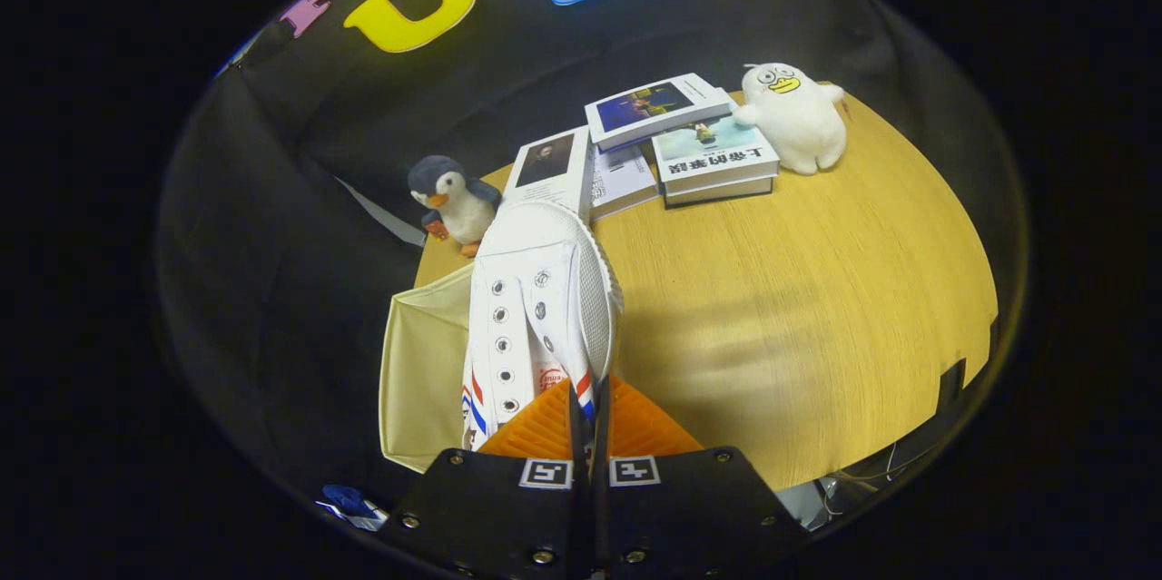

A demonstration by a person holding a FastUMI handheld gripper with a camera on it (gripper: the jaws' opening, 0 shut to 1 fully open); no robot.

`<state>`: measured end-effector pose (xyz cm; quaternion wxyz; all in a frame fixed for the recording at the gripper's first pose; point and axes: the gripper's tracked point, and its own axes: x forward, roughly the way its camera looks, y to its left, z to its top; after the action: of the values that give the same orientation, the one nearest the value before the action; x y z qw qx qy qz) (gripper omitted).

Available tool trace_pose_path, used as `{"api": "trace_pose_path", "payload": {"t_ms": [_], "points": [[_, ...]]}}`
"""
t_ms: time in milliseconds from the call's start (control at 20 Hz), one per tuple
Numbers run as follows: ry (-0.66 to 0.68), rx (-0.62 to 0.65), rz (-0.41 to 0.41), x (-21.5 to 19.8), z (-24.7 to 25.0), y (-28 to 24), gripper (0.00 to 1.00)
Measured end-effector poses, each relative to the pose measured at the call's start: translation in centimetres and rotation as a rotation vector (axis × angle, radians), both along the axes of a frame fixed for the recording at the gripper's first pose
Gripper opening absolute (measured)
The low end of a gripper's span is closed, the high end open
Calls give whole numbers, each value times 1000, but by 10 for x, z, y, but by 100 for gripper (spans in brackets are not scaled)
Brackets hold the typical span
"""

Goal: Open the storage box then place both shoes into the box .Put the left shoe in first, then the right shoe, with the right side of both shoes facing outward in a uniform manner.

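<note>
**Shoe pinched above the open box**

Over the table's left edge, the cream fabric storage box [422, 371] sits open, soft-walled and likely to give if pushed. Just right of it, partly over its mouth, hangs the white canvas shoe [536, 308], toe pointing away, its metal eyelets and striped side showing. The gripper [588, 421] has its fingers pressed nearly together on the thin upper near the collar. I judge the shoe light, with limp canvas and a stiffer rubber toe, so it may swing; the collar gives a secure hold. Further right lies the smooth wooden table [799, 290].
</note>
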<state>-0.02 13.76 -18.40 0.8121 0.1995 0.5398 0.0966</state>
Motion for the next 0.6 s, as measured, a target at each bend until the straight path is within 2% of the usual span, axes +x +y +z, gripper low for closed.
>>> {"api": "trace_pose_path", "payload": {"t_ms": [300, 600], "points": [[-51, 31, 79, 9, 24, 65, 0], [-13, 7, 142, 1, -3, 120, 1]]}}
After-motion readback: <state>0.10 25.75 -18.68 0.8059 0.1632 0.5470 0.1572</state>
